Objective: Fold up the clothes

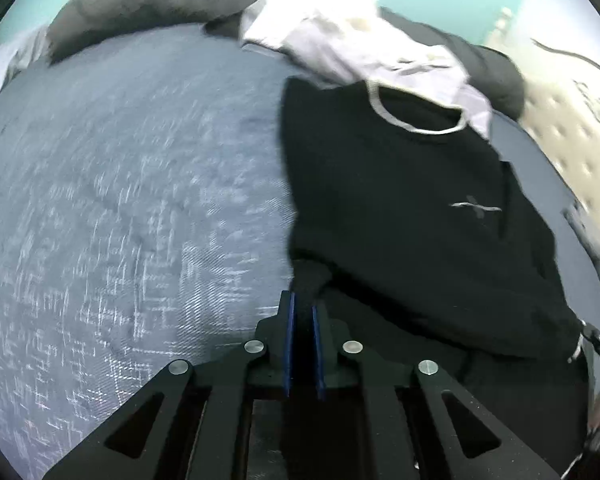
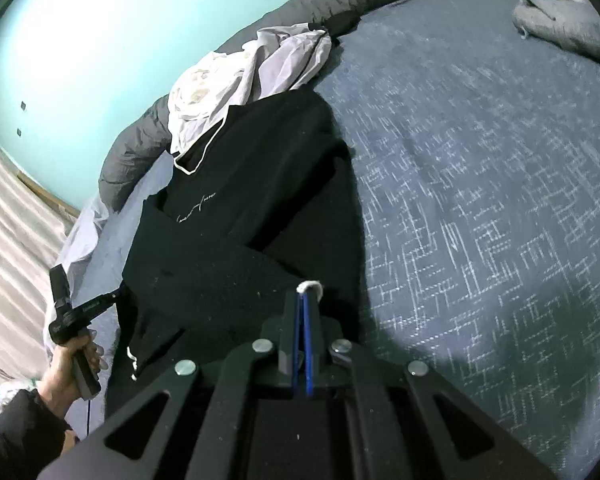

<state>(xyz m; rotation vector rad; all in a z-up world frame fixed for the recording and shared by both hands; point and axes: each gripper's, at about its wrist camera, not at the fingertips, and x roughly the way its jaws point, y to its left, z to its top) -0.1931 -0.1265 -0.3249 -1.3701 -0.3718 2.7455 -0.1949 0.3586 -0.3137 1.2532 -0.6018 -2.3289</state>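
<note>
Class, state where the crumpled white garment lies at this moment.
The white garment lies at the bed's far edge, against the grey rolled duvet, overlapping the collar end of the black sweatshirt; upper right in the left wrist view.

black frames, blue-padded fingers (image 1: 290, 320), dark sleeve (image 2: 20, 428)

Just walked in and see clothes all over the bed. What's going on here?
A person is folding a black sweatshirt on the bed with a hand-held gripper in each hand. The left gripper is shut on a bunch of the black fabric at the near edge. The right gripper is shut on the hem by a white bit at its tip. One sleeve already lies folded across the body. A crumpled white garment waits behind the collar.
</note>
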